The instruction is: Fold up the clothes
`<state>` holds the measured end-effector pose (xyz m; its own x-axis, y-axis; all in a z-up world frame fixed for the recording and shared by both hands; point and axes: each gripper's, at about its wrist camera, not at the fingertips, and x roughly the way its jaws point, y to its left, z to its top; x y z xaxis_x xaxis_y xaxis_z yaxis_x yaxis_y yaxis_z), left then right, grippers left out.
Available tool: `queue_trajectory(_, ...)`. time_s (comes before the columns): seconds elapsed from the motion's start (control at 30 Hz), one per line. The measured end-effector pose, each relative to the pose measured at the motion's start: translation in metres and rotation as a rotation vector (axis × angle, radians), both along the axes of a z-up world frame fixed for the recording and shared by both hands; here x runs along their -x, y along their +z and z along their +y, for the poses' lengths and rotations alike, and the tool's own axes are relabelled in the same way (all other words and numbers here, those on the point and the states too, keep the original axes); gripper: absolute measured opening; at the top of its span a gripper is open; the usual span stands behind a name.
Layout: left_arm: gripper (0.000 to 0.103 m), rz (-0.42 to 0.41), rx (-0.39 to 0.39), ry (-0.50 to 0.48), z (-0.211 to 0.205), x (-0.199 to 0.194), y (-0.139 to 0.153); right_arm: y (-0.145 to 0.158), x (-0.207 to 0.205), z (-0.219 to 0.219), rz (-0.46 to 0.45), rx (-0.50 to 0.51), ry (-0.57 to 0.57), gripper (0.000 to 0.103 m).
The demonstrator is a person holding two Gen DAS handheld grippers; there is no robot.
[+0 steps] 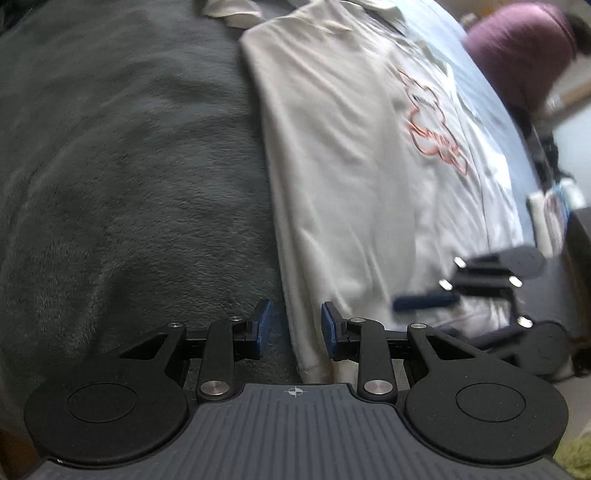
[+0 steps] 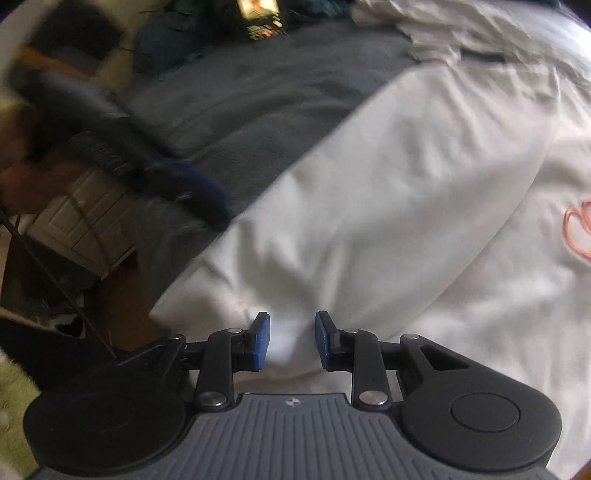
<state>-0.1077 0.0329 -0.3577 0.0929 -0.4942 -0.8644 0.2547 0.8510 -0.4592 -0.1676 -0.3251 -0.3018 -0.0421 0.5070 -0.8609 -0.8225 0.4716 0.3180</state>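
A white shirt [image 1: 351,155] with an orange outline print [image 1: 436,122] lies on a dark grey fleece blanket [image 1: 122,177]; its left side is folded over along a long straight edge. My left gripper [image 1: 294,326] is open, its blue pads either side of the shirt's near folded edge, holding nothing. My right gripper [image 2: 291,338] is open over the shirt's near hem [image 2: 369,206], with cloth showing between the pads. The right gripper [image 1: 424,301] also shows, blurred, in the left wrist view. The left gripper [image 2: 110,147] shows blurred in the right wrist view.
More pale cloth [image 1: 229,11] is bunched at the blanket's far end. A person in a purple top [image 1: 524,48] bends beside the bed. White drawers [image 2: 81,218] and floor clutter lie off the bed's near side. A light-blue sheet [image 1: 476,81] runs under the shirt.
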Motion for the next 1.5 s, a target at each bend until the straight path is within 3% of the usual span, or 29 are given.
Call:
queue_trajectory(0.07,0.032,0.018,0.020,0.015,0.004,-0.002,-0.005,0.006,-0.018,-0.013,0.130,-0.041,-0.105,0.036)
queue_trajectory(0.13,0.033,0.040,0.046,0.029,0.005,-0.005,-0.012,0.008,-0.037,-0.029,0.187,-0.063,-0.249,0.036)
queue_trajectory(0.33,0.034,0.044,0.138,0.140,0.015,-0.011,-0.020,0.013,-0.086,-0.053,0.230,-0.141,-0.566,0.046)
queue_trajectory(0.43,0.034,0.017,0.146,0.161,0.010,-0.019,-0.023,-0.001,-0.101,-0.057,0.338,-0.208,-0.733,0.048)
queue_trajectory(0.5,0.034,0.006,0.139,0.159,0.006,-0.023,-0.024,-0.009,-0.104,-0.053,0.372,-0.229,-0.784,0.048)
queue_trajectory(0.77,0.034,-0.120,0.133,0.187,0.001,-0.055,-0.020,-0.015,-0.115,-0.032,0.364,-0.262,-0.814,0.052)
queue_trajectory(0.97,0.034,-0.098,0.163,0.187,-0.003,-0.066,-0.030,-0.015,-0.122,-0.030,0.344,-0.256,-0.837,0.052)
queue_trajectory(1.2,0.034,-0.022,0.198,0.177,0.009,-0.039,-0.034,0.001,-0.129,-0.031,0.325,-0.270,-0.787,0.052)
queue_trajectory(1.4,0.034,0.029,0.246,0.177,0.017,-0.023,-0.043,0.021,-0.145,-0.062,0.555,-0.479,-0.643,0.054)
queue_trajectory(1.5,0.034,0.025,0.242,0.151,0.015,-0.019,-0.041,0.035,-0.153,-0.085,0.544,-0.455,-0.617,0.054)
